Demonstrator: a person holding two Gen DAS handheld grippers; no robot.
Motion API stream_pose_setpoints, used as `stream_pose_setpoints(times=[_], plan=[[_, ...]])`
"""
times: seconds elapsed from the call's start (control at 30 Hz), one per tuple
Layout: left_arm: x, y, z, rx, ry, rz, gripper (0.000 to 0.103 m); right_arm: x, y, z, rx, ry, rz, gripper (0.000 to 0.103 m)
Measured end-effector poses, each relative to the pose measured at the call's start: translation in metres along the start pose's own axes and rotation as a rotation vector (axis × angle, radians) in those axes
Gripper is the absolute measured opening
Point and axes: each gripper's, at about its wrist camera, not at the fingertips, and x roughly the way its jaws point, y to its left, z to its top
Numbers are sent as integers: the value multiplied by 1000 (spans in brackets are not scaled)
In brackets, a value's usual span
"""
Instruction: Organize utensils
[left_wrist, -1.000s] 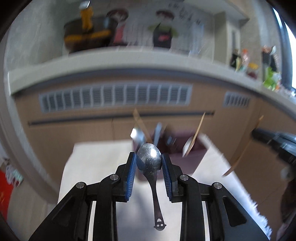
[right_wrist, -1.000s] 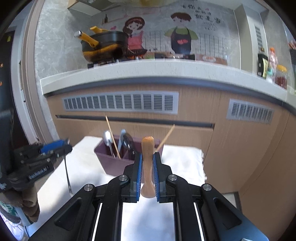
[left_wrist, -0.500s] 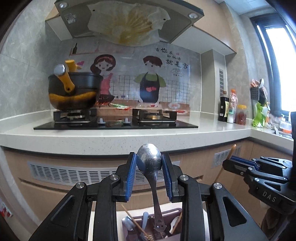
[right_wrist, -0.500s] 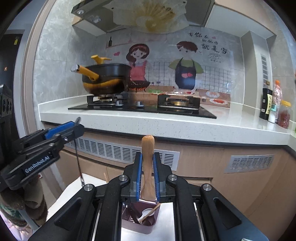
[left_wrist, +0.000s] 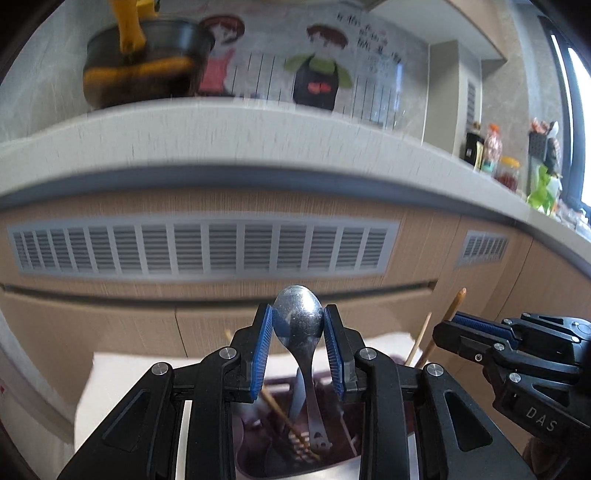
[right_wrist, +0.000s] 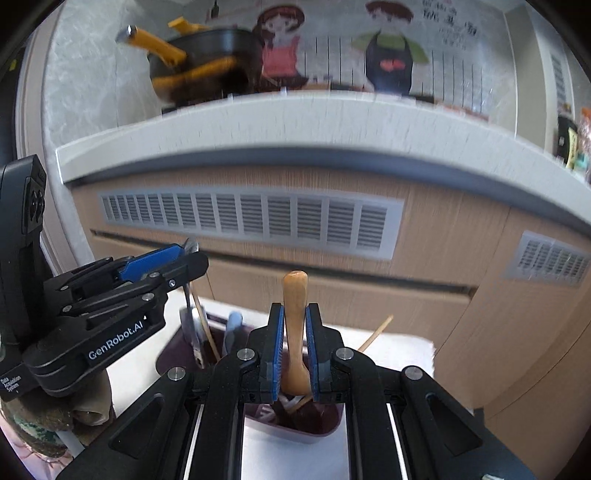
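Bottom centre, the dark purple plastic holder (left_wrist: 291, 463) already contains utensils; left gripper (left_wrist: 297, 345) clamps a shiny steel spoon (left_wrist: 297, 325), right gripper (right_wrist: 294, 345) a tan wooden spoon (right_wrist: 294, 314), both unplaced.

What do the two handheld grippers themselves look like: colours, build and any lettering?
Both are matte black plastic linkages with silver pivot screws and ribbed blue finger pads. The left gripper carries white "GenRobot.AI" lettering and a small "Data Acquisition System" label; the right gripper shows "DAS". No cables are visible.

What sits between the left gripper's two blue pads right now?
The bowl of a metal spoon, clamped between the left gripper pads, handle hanging into the purple utensil holder. The left wrist view shows it.
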Motion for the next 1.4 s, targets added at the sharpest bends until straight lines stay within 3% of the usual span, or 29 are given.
stream_pose_setpoints(times=[0.1,0.17,0.2,0.3,0.37,0.53,0.77,1.07,1.23,1.4], plan=[[17,4,-13,-23,68,-15,32,21,1,-12,2,90,69,18],[23,6,-17,-44,102,-22,49,27,0,-19,16,118,68,38],[23,6,-19,-52,110,-24,60,27,-1,-21,20,116,58,41],[11,7,-21,-52,101,-20,62,12,-8,-25,54,94,41,46],[-6,6,-21,-54,86,-1,67,-5,-14,-30,88,67,28,59],[-58,7,-38,-58,48,76,93,-52,-18,-46,120,-12,-42,72],[-127,-15,-95,-5,62,169,102,-112,-6,-95,151,-55,-58,85],[-190,-37,-163,14,50,222,103,-162,23,-162,141,-107,-158,96],[-207,-45,-176,17,45,236,103,-182,37,-181,107,-140,-213,99],[-220,-50,-177,1,30,195,103,-186,41,-188,96,-136,-225,99]])
